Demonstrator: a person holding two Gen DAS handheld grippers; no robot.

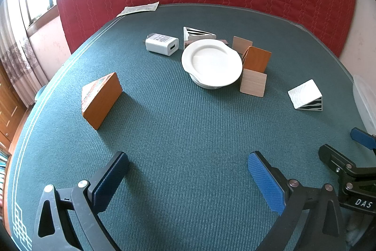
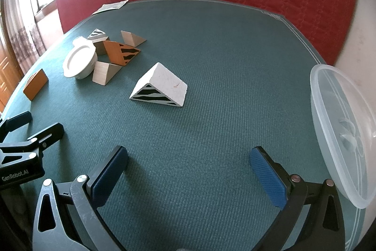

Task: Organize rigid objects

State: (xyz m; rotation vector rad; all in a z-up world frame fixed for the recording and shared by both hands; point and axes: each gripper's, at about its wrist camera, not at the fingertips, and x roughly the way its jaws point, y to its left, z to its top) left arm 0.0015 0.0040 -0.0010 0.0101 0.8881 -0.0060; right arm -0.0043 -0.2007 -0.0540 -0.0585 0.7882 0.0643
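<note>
- Rigid objects lie spread on the green surface [image 1: 188, 128]: wooden wedge blocks, a white charger [image 1: 162, 44] and a stack of white dishes [image 1: 211, 62]. None is collected yet, so I judge the task is at its start.
- Most of them make a loose cluster at the far middle. Around the dishes stand an orange wedge [image 1: 257, 59], a pale wedge [image 1: 253, 84] just near of it, a small pale wedge [image 1: 242, 44] behind, and a zebra-striped wedge [image 1: 196, 34] at the far left, beside the charger.
- Two pieces are well apart from the cluster: a large orange wedge [image 1: 101, 99] at the left, and a white zebra wedge [image 2: 159, 86] at the right.
- A clear plastic container [image 2: 340, 133] stands at the right edge of the surface. It is probably the place for the objects, though I cannot be sure.
- The left gripper [image 1: 188, 178] is low over the near part of the surface, its jaws spread wide and empty, pointing toward the cluster.
- The right gripper [image 2: 189, 171] is also wide and holds nothing. It faces the white zebra wedge, which is the nearest piece to it and close to the container, so that seems a sensible first pick.
- The sloped faces of a wedge can slip between the pads; the flat striped end faces look safer for grasping.
</note>
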